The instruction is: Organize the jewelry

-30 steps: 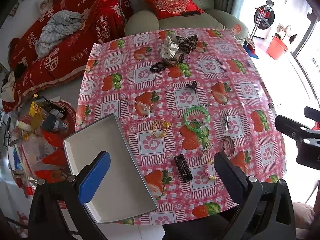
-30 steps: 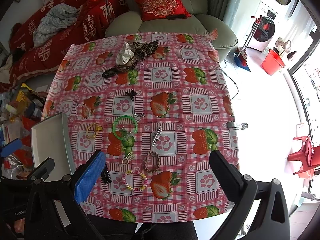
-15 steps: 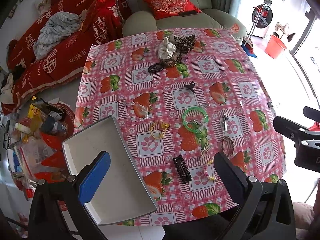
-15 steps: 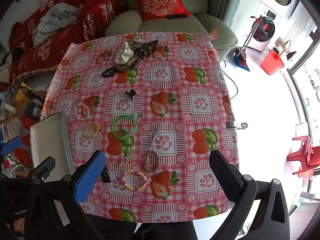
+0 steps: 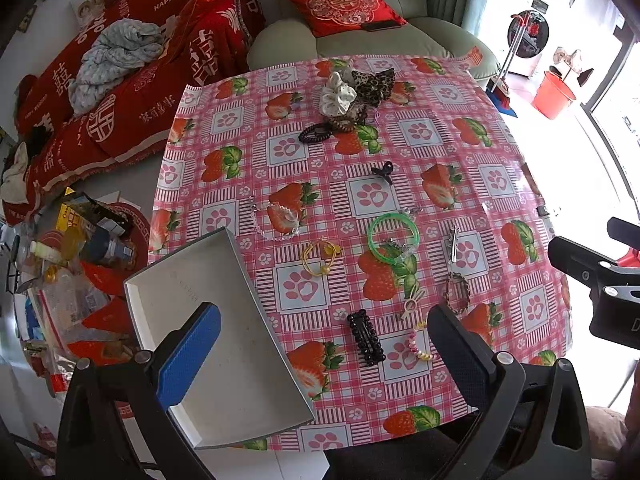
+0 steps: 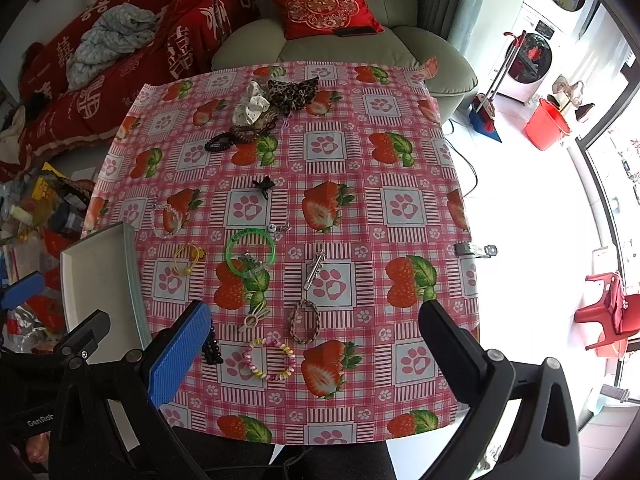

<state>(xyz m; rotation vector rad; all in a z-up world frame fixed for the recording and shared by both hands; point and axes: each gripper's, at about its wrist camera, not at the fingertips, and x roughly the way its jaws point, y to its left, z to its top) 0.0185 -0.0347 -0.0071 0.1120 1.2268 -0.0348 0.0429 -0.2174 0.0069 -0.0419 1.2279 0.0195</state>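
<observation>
Jewelry lies scattered on a strawberry tablecloth: a green bangle, a yellow hair tie, a black hair comb, a pastel bead bracelet, a braided bracelet, a silver clip and a clear bead bracelet. An empty grey tray sits at the table's near left corner. My left gripper is open above the tray's right edge. My right gripper is open above the bead bracelet.
Scrunchies and hair ties are piled at the table's far side. A small black claw clip lies mid-table. A green armchair with a red cushion stands behind. Clutter covers the floor at left.
Both grippers have hardly moved. The left view has drifted slightly, so the table sits a little further left in it. Nothing was picked up.
</observation>
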